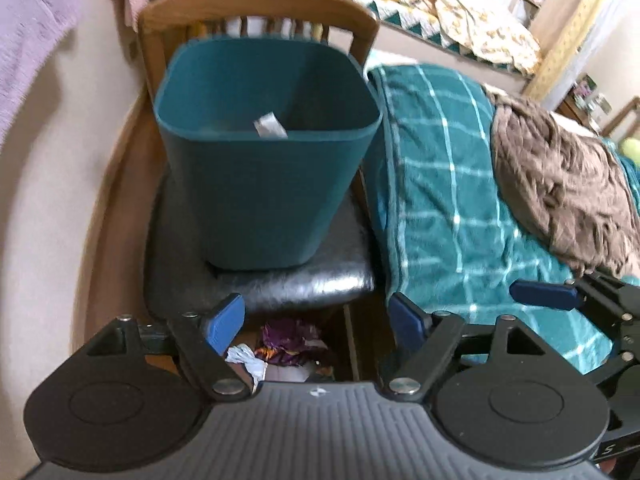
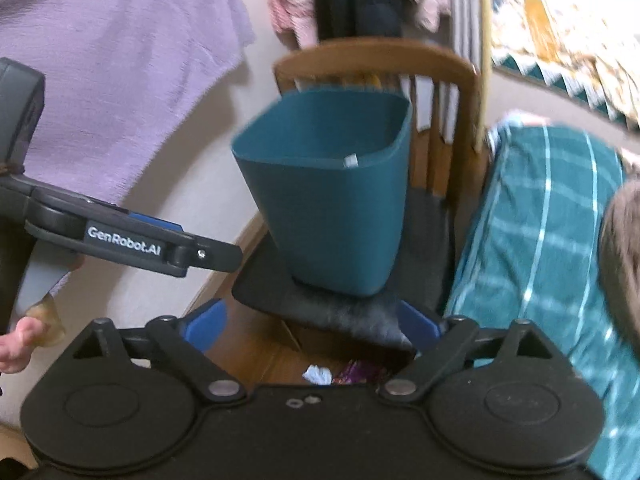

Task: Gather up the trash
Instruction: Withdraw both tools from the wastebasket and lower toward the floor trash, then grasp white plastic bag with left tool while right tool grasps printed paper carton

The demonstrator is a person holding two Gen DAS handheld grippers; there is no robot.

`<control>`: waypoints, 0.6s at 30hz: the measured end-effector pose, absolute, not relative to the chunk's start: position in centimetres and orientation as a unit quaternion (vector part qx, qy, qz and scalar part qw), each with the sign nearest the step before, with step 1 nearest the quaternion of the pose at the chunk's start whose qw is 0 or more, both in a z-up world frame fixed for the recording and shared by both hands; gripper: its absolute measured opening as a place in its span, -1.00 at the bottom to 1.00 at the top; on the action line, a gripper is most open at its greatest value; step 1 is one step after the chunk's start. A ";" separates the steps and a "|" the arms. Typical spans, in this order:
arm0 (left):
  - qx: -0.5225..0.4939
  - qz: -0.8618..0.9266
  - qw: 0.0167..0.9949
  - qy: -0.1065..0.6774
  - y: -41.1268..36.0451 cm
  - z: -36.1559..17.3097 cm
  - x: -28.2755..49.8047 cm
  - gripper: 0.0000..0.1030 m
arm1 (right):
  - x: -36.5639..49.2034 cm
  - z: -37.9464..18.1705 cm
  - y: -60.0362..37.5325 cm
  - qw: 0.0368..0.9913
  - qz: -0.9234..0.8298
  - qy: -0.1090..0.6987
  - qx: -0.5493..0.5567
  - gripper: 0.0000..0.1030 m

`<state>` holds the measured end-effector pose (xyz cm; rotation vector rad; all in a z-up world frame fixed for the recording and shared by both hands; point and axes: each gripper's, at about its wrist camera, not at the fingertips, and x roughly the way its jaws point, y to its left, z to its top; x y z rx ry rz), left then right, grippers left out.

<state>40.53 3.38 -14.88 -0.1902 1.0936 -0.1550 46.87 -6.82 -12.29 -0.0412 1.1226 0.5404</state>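
Standing upright on the black padded seat of a wooden chair [image 1: 256, 4] is a teal bin [image 1: 264, 200]; its open top faces up, and a small white scrap [image 1: 270, 126] shows inside it near the front rim; in the right wrist view the same bin [image 2: 332, 216] sits on the seat with the chair back [image 2: 376, 64] behind it.

On the floor under the front edge of the seat lies the trash; a crumpled white paper [image 1: 246, 358] lies just beside a crumpled purple wrapper [image 1: 292, 340]; they look to be touching, though blur makes it hard to say; in the right wrist view the white paper [image 2: 318, 374] and the purple wrapper [image 2: 362, 372] are partly hidden by the body of the tongs.

The left gripper [image 1: 318, 324] has its blue fingers spread wide; nothing is between them, and the trash lies lower down, past the tips; the right gripper [image 2: 310, 326] is spread wide too, with nothing in its grasp; it also appears at the right edge of the left wrist view, beside the bed.

A bed with a teal checked blanket [image 1: 444, 200] stands just right of the chair; a brown blanket [image 1: 568, 192] is heaped on it; a purple cloth [image 2: 120, 80] hangs on the wall to the left; part of a hand [image 2: 16, 344] holding the left tool shows at the left edge.
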 end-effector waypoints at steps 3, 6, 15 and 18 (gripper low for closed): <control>-0.081 -0.089 0.834 0.538 3.8 -19.1 40.8 0.57 | 45.9 -16.1 -6.5 0.804 0.229 0.548 -0.001 0.88; -0.074 -0.101 0.817 0.563 4.4 -24.1 41.2 0.57 | 45.0 -20.9 -6.2 0.790 0.205 0.577 0.018 0.90; -0.038 -0.108 0.772 0.625 3.5 -42.5 41.7 0.64 | 40.8 -37.4 -5.2 0.758 0.147 0.635 0.000 0.90; -0.040 -0.094 0.759 0.643 2.9 -49.0 42.0 0.64 | 39.6 -43.7 -5.5 0.751 0.124 0.649 -0.006 0.89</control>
